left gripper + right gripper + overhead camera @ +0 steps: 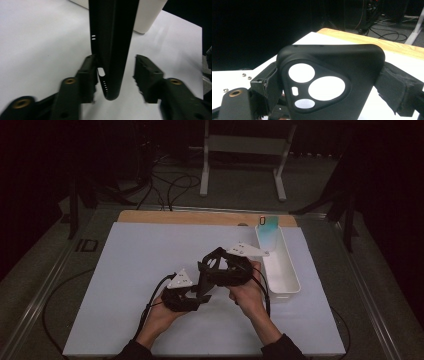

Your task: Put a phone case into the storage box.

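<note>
Two forearms in dark sleeves come in from the bottom of the high view, each hand holding a hand-held gripper over the white bench [125, 270]. Between them is a black phone case [212, 270], held above the bench near its middle, just left of a long white tray [289, 275] that lies along the right side. At the far end of that tray stands a phone [269, 226] with a pale teal face, leaning against the tray's end. In the right gripper view, the right hand-held gripper [332, 82] is clamped on the phone case [329, 80], one padded jaw pressing each long edge, with the case's back toward the camera and its camera cut-out of three round holes and one small slot plainly visible. In the left gripper view, the left hand-held gripper [116, 75] has its jaws apart around the rounded lower edge of the phone case [112, 50], seen edge-on; the left-hand jaw is touching or nearly touching the case, while the other jaw stands clear of it with a gap between. A corner of the tray [147, 17] shows beyond the case. Behind the bench, a wooden strip [200, 217] runs along its far edge, and cables [170, 185] lie on the floor near a white stand [245, 150].
</note>
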Motion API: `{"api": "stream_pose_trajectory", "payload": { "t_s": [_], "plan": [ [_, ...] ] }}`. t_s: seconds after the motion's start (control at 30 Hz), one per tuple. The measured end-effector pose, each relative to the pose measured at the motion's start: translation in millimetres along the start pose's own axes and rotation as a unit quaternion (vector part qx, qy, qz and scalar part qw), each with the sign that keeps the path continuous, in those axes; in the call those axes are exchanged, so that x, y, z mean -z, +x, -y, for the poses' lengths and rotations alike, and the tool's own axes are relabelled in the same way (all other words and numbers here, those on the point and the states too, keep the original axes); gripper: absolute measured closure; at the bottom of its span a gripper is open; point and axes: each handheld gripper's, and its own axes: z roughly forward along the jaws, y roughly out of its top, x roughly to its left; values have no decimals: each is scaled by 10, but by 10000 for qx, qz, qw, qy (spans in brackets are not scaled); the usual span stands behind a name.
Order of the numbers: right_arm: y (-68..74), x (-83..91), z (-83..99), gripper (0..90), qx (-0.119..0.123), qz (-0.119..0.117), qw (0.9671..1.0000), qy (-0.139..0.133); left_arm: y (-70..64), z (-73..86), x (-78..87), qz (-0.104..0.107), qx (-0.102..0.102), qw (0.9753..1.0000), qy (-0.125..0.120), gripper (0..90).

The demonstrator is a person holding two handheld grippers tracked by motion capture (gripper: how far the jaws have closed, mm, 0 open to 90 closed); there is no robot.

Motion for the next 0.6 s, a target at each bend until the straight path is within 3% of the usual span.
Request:
{"api": "stream_pose_trajectory", "payload": {
  "t_s": [0.23,0.27,0.37,0.6],
  "plan": [
    [-43,8,6,137,-23,20,10000,8,5,12,88,-435,95,9987,-242,177],
    [-43,8,6,137,-23,20,10000,8,5,12,88,-435,95,9987,-242,158],
    [-66,11,2,137,-38,41,10000,10,36,27,167,-735,127,9968,-290,128],
    [-94,-3,-10,137,-46,42,10000,36,110,73,274,-868,179,9953,-390,5]
  ]
}}
